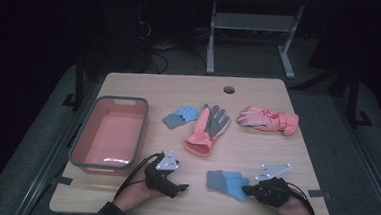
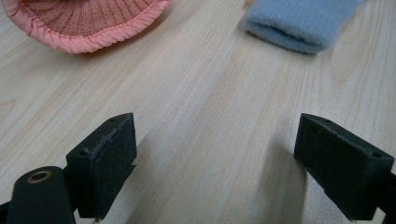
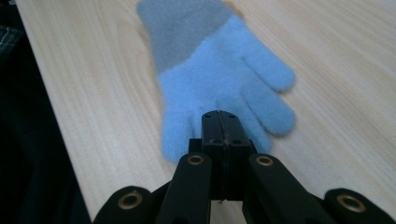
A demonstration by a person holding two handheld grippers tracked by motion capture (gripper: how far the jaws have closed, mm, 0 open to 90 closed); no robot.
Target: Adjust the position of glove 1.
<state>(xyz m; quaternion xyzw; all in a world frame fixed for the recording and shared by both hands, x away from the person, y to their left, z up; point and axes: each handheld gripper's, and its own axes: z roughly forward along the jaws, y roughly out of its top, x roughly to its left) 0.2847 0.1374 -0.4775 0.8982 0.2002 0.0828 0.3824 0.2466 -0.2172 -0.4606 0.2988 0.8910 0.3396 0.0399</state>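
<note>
My right gripper is clamped on a fingertip of the blue glove near the table's front edge, cuff pointing left along it; my left gripper gapes wide

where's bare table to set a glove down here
Free: the far strip around the grommet hole, the right side below the pink glove, and the pink bin, which holds nothing. Crowded: mid-table, where the small blue glove and coral glove lie close.
</note>
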